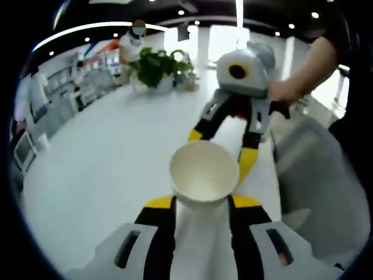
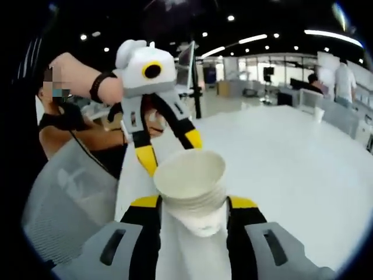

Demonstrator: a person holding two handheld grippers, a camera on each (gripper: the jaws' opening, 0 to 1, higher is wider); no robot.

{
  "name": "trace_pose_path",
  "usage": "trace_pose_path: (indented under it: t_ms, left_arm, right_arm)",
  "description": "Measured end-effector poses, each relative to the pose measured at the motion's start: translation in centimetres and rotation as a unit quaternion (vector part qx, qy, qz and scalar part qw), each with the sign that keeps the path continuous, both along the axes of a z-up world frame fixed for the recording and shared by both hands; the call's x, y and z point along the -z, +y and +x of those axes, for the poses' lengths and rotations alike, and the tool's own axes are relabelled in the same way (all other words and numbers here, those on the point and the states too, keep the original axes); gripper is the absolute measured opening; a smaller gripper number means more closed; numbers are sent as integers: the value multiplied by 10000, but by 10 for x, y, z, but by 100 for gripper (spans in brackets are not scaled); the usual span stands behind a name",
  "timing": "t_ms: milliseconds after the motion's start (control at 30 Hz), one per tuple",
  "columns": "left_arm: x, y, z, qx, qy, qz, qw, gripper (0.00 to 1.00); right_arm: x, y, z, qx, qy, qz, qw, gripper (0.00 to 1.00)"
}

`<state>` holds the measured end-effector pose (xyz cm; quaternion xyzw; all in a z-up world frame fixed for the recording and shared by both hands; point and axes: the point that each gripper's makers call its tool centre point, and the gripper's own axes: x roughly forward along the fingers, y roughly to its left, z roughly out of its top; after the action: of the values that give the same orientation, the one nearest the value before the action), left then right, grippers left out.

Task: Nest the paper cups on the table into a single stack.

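A white paper cup (image 1: 204,172) sits between the yellow tips of my left gripper (image 1: 203,202), which is shut on it, mouth towards the camera. Just behind it the right gripper (image 1: 221,147) comes in from the upper right; the cup hides what lies between its jaws. In the right gripper view, my right gripper (image 2: 193,202) is shut on a stack of nested paper cups (image 2: 192,186) with several rims showing. The left gripper (image 2: 169,149) reaches in from the upper left, with its tips just behind the stack's top rim. Both are above the white table (image 1: 105,157).
A potted plant (image 1: 156,67) stands at the table's far end. A grey mesh chair (image 1: 309,175) (image 2: 64,192) is at the table's edge. A small white cup (image 2: 318,114) stands far off on the table. A person's hand (image 1: 285,90) holds the right gripper. People stand in the background.
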<state>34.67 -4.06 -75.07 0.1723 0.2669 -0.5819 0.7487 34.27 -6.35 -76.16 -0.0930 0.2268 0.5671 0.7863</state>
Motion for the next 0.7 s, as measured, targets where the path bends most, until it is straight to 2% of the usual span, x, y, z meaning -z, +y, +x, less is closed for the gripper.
trace_pose_path:
  t_ms: [200, 467, 700]
  left_arm:
    - [7, -3, 23, 26, -19, 75, 10000, 35]
    - [7, -6, 56, -26, -120, 37, 9999, 34]
    - [14, -12, 80, -115, -113, 45, 9999, 34]
  right_arm:
    - [4, -1, 24, 125, -59, 16, 9999, 40]
    - [5, -7, 57, 294, -153, 67, 9994, 40]
    - [14, -11, 83, 421, -93, 76, 9990, 40]
